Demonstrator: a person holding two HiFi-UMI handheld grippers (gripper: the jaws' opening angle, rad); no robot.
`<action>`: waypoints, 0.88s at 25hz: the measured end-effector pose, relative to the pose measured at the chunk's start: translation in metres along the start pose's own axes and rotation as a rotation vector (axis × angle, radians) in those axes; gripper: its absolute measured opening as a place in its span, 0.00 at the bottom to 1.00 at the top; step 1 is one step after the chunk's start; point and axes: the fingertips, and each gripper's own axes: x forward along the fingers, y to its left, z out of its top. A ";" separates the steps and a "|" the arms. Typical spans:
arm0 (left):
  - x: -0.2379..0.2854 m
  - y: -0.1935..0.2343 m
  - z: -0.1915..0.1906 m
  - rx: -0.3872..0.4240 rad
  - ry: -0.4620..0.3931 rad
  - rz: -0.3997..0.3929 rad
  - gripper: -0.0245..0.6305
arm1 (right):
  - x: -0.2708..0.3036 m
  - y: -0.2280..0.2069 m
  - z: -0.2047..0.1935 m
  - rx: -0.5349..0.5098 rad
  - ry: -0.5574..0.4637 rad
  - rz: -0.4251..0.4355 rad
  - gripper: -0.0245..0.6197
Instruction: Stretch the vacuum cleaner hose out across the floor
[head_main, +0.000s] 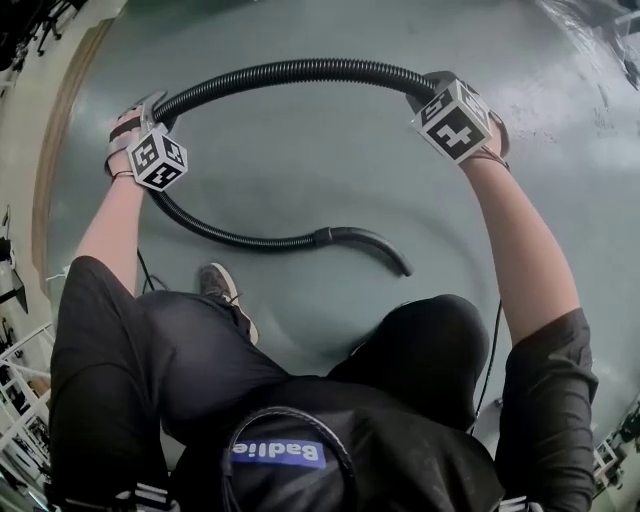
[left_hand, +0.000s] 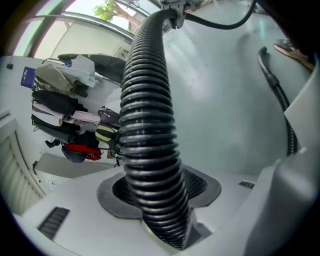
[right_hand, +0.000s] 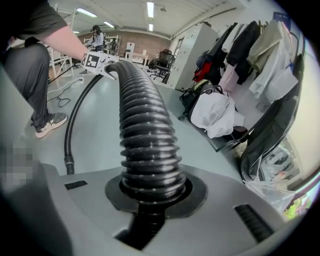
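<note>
**Hose up in a hoop, one grip firm, one slack**

Closest to me, I see a shoe (head_main: 222, 290) planted on the grey floor (head_main: 330, 170). Just beyond it the hose (head_main: 290, 70) has its free end lying flat, curling right to a dark nozzle (head_main: 378, 248). From there it sweeps left and climbs to my left gripper (head_main: 155, 108). Those jaws stand apart with the ribbed tube sitting loosely between them, not pinched. Onward, the hose arches high over the floor and comes down to my right gripper (head_main: 432, 92). That one is clamped hard, and the ribs squash narrow where the jaws bite. Past the right gripper, I've got coats and bags (right_hand: 235, 85) hanging on a rack at the far side.
</note>
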 end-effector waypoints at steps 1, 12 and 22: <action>0.006 -0.003 -0.004 0.009 -0.022 -0.003 0.36 | 0.003 0.001 0.003 -0.008 0.015 -0.008 0.14; 0.060 -0.024 -0.072 -0.119 -0.112 -0.178 0.24 | 0.061 0.036 0.006 -0.037 0.278 0.019 0.23; 0.061 0.007 -0.060 -0.018 -0.186 -0.285 0.23 | 0.137 0.122 0.172 -0.315 0.212 0.128 0.81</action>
